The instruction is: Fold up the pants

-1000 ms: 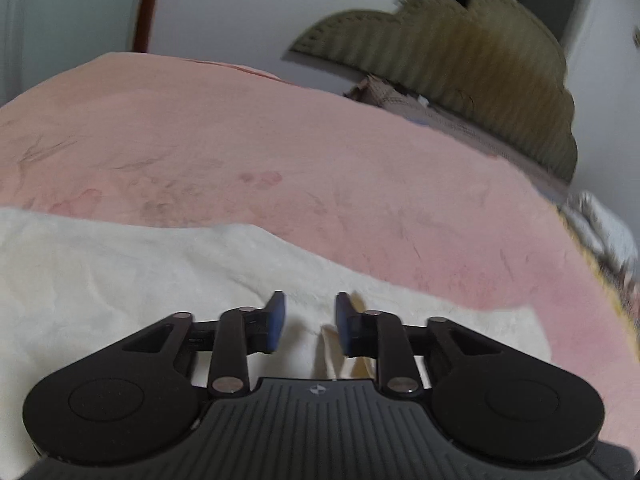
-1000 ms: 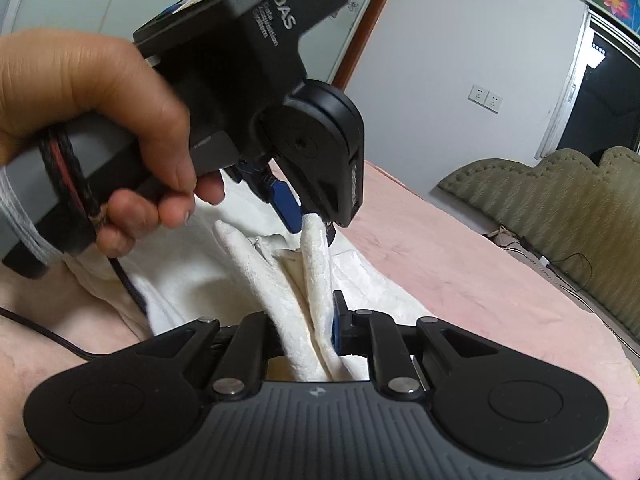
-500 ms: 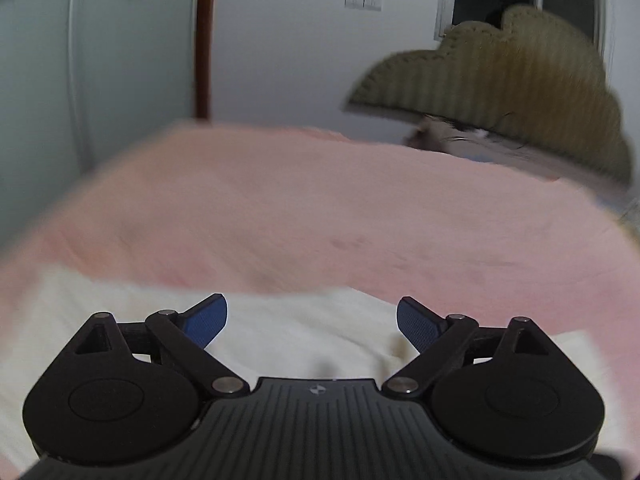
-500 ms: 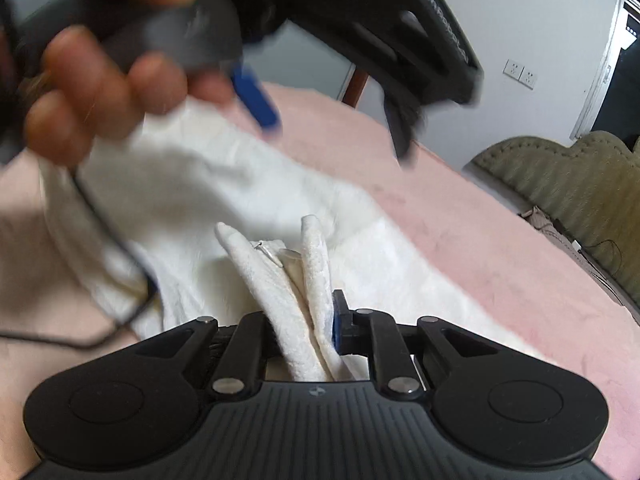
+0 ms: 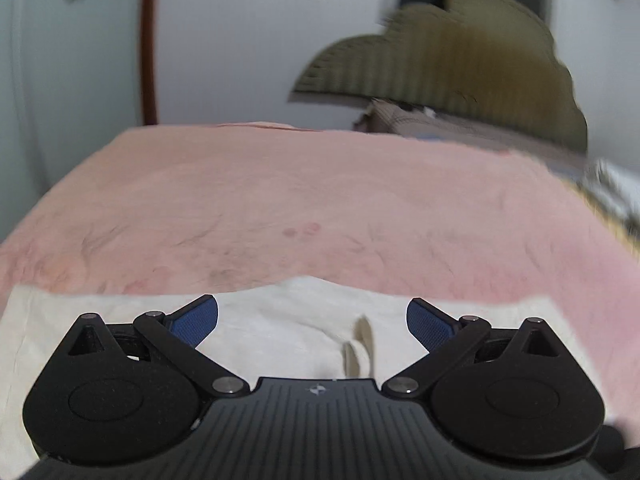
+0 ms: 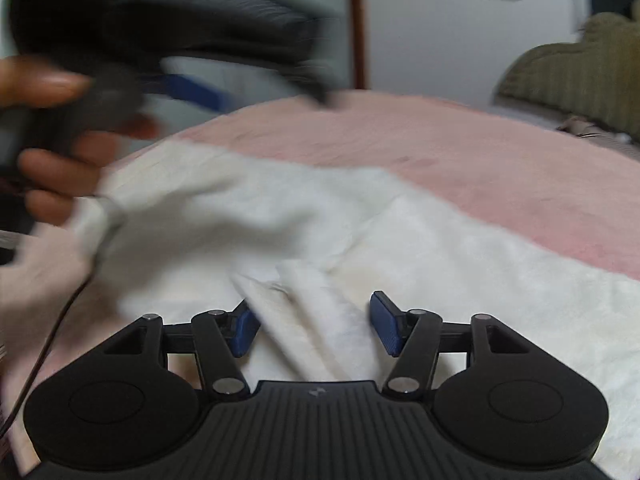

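White pants (image 6: 420,240) lie spread on a pink bedcover (image 6: 500,168). In the right wrist view a raised fold of the white cloth runs between the blue pads of my right gripper (image 6: 314,326), whose jaws are opening; the pads stand clear of the fold. My left gripper (image 5: 312,322) hangs just above the pants (image 5: 280,332) with its jaws still opening, spread wide, nothing between them. In the right wrist view the left gripper's body (image 6: 180,32) shows blurred at upper left, held by a person's hand (image 6: 52,148).
The pink bedcover (image 5: 320,200) stretches far ahead of the pants. An olive scalloped headboard (image 5: 460,56) leans against the white wall at the back right. A black cable (image 6: 44,352) hangs down at the left of the right wrist view.
My left gripper let go of the cloth, opened wide and lifted. My right gripper, shut on the fold in both earlier frames, has parted its pads from it.
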Action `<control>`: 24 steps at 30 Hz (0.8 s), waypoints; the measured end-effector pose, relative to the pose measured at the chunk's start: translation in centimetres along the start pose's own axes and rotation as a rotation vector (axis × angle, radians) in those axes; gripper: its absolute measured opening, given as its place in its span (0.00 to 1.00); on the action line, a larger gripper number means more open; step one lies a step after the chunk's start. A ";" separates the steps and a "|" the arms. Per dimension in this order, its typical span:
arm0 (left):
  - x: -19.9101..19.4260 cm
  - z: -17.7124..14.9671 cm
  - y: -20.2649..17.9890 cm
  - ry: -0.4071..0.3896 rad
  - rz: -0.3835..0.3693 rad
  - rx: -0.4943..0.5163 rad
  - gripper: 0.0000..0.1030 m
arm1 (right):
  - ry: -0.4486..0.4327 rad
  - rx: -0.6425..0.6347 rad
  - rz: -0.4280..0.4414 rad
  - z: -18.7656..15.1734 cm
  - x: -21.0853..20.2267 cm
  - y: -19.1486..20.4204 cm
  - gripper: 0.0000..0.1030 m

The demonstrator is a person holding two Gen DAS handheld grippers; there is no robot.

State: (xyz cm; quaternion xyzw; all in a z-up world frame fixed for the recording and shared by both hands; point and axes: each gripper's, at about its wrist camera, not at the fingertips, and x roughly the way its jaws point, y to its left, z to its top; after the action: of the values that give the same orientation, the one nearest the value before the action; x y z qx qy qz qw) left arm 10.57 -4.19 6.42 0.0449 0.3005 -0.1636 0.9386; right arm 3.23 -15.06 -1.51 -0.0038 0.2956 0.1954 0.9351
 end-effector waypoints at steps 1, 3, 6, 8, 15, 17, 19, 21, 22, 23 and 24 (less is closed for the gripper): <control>0.2 -0.4 -1.1 -0.006 0.024 0.062 0.99 | -0.031 0.004 0.029 0.0 -1.6 -0.1 0.57; 0.6 -1.3 -3.0 -0.020 0.064 0.185 0.99 | -0.103 0.045 0.054 0.0 -5.1 -1.5 0.57; 2.1 -2.9 -4.9 -0.002 0.089 0.306 0.99 | -0.157 0.127 -0.112 -0.6 -8.5 -5.3 0.57; 4.5 -4.1 -5.5 0.070 0.147 0.368 0.99 | -0.089 0.197 -0.244 -1.5 -8.7 -8.2 0.58; 4.2 -5.0 -2.0 0.064 0.198 0.205 0.98 | 0.042 0.090 -0.409 -4.6 -9.6 -8.7 0.58; 3.5 -4.8 -0.8 0.049 0.243 0.139 0.99 | -0.071 0.112 -0.349 -4.1 -10.3 -7.4 0.58; 3.0 -4.6 0.4 0.042 0.241 0.081 0.99 | -0.138 0.068 -0.258 -2.3 -8.9 -4.9 0.58; 2.1 -4.4 1.4 0.049 0.207 0.031 0.99 | -0.159 -0.039 -0.235 -1.2 -6.8 -2.4 0.57; 1.7 -4.5 1.5 0.054 0.190 0.025 0.99 | -0.150 -0.094 -0.239 -0.8 -5.5 -1.2 0.54; 1.4 -4.7 1.6 0.057 0.179 0.032 1.00 | -0.138 -0.137 -0.241 -0.6 -4.4 -0.1 0.52; 1.0 -5.1 1.5 0.058 0.178 0.052 1.00 | -0.117 -0.178 -0.235 -0.5 -3.5 0.9 0.51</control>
State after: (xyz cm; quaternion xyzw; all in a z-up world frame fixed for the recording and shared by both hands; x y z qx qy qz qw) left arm 9.06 -2.09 1.60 0.1006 0.3182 -0.0858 0.9388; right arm 0.02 -15.59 0.05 -0.1097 0.2195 0.1097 0.9632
